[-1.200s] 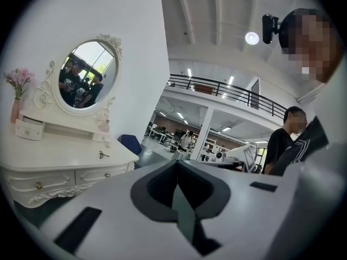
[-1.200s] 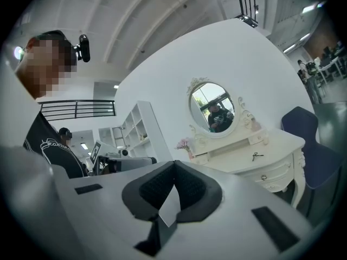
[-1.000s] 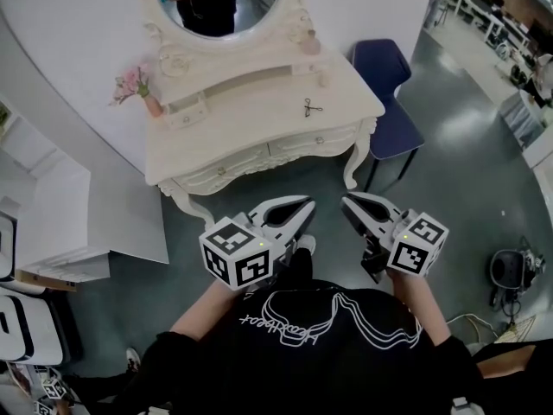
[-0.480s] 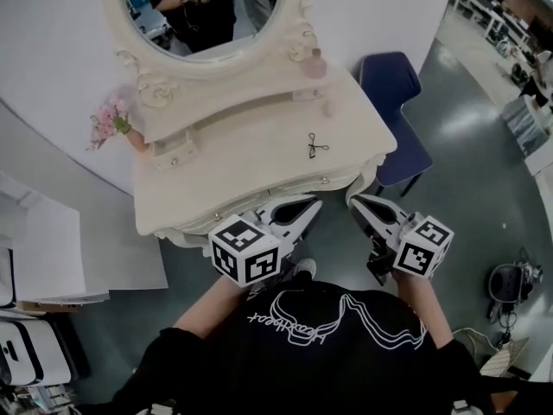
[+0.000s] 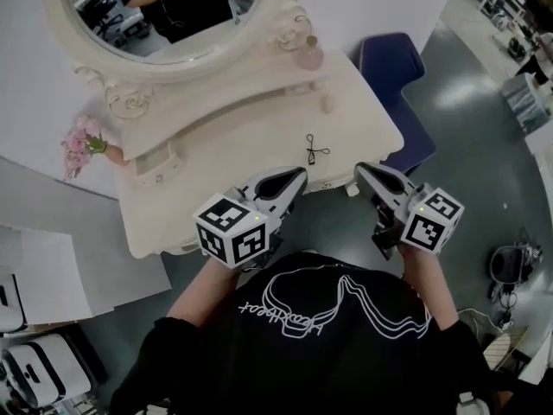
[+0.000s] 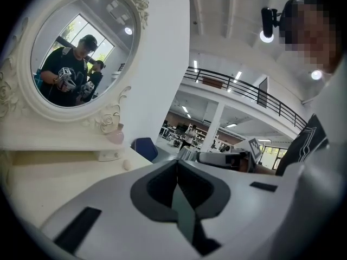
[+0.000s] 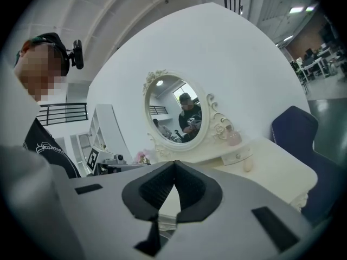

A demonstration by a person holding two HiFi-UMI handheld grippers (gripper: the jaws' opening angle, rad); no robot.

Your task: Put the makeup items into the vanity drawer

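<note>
The left gripper (image 6: 177, 164) has its jaws pressed together with nothing between them; only the dark pads meet. The right gripper (image 7: 174, 166) is the same, with a sliver of tabletop showing past the tips. I read that as a carrying posture, the tools closed and tidy until there is something to take hold of. The person holds both out low in front, side by side and apart from each other. Their noses are just over the front edge of the vanity (image 5: 233, 150) and touch nothing.

The makeup lies out on top. A curler (image 5: 316, 150), the eyelash kind by its look, lies flat on the tabletop. It is the item nearest the jaws and sits between their two lines of reach, so it seems the natural first pick. Further back, a pale egg-shaped item (image 5: 327, 104) stands near the raised shelf. A pink bottle (image 5: 309, 56) stands on that shelf beside the mirror (image 5: 164, 11). Flowers (image 5: 82, 137) sit at the far left end, and a blue chair (image 5: 393, 67) stands off to the right.

The drawer (image 5: 332, 183) shows its front between the grippers and looks shut. I judge that nothing is stowed yet and that opening it comes first.
</note>
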